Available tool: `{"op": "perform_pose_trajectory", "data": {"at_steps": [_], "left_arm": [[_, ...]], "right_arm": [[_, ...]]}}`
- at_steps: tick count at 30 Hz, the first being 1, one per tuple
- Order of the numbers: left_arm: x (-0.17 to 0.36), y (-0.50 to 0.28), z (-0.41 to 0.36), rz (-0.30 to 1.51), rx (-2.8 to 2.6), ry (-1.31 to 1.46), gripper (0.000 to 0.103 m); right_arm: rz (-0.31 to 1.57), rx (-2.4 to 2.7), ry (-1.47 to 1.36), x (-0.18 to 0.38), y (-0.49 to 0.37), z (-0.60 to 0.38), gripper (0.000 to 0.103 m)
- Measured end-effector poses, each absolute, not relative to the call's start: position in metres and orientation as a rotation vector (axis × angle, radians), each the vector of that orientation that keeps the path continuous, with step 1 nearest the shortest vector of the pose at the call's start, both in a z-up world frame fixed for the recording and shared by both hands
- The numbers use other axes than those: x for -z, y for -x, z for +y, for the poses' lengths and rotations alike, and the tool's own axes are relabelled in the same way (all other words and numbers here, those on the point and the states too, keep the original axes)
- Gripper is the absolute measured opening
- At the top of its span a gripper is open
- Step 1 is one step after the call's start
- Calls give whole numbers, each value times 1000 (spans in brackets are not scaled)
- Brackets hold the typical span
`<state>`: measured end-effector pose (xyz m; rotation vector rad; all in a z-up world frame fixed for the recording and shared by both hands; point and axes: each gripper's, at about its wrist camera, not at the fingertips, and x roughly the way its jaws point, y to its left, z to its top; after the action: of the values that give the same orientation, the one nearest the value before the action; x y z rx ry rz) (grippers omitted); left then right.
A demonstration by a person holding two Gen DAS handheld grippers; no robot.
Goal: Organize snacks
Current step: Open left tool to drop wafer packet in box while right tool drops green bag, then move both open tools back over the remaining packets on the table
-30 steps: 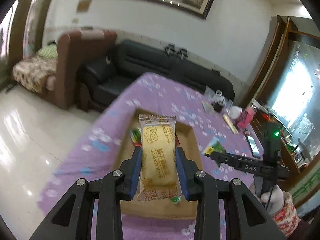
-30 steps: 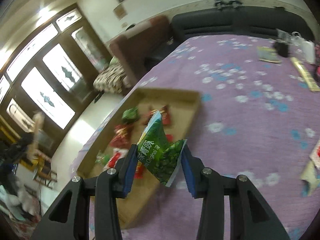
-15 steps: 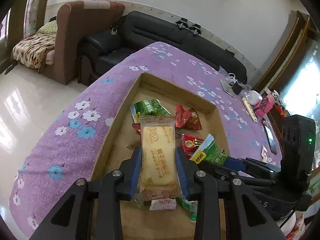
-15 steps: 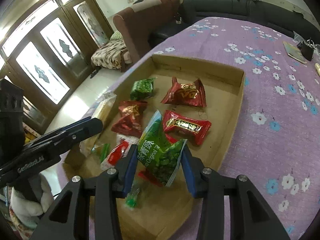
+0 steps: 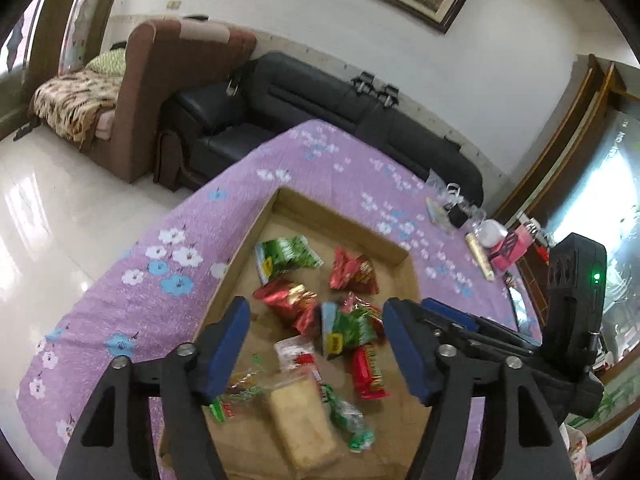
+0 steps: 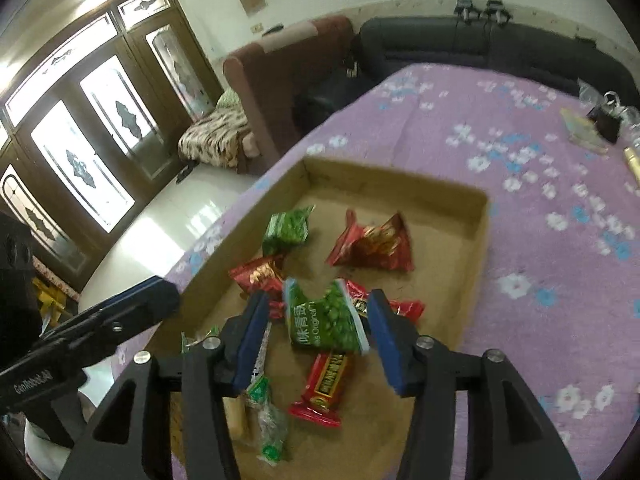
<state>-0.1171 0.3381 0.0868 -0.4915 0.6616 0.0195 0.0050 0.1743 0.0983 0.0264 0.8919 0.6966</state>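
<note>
Shallow cardboard tray point(image 5: 400, 250) on a purple floral tabletop point(image 5: 132, 304), holding the loose snacks. Yellow biscuit pack point(image 5: 302, 424) lying flat at the near end of the tray, below and between the spread jaws of the left hand-held gripper point(image 5: 316, 344), touched by neither pad. Left hand-held gripper open, poised above the tray, angled downward. Right hand-held gripper point(image 6: 316, 336) likewise above the tray, jaws parted, green pea packet point(image 6: 326, 318) between the blue pads but apparently clear of both; contact on the right pad uncertain. Green packets visible: two large, plus small green-wrapped pieces near the front edge. Red packets: about four. Biscuit pack: one. Black sofa point(image 5: 320, 100) and brown armchair point(image 5: 160, 80) beyond the tabletop.
</note>
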Motion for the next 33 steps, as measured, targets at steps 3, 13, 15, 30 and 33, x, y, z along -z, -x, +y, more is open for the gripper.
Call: {"op": "perform_pose_trajectory", "data": {"at_steps": [3, 13, 15, 30, 33], "left_arm": [[-100, 126, 327, 621, -16, 483, 93], [-111, 141, 270, 604, 269, 590, 98], [-111, 140, 257, 630, 278, 559, 98], [-99, 131, 188, 767, 314, 393, 98], [-92, 125, 171, 800, 340, 375, 98]], "right_arm": [[870, -682, -57, -108, -2, 155, 55], [818, -576, -101, -114, 10, 75, 58], [814, -559, -111, -113, 12, 58, 58], [777, -154, -342, -100, -6, -161, 58], [793, -86, -385, -92, -11, -192, 58]]}}
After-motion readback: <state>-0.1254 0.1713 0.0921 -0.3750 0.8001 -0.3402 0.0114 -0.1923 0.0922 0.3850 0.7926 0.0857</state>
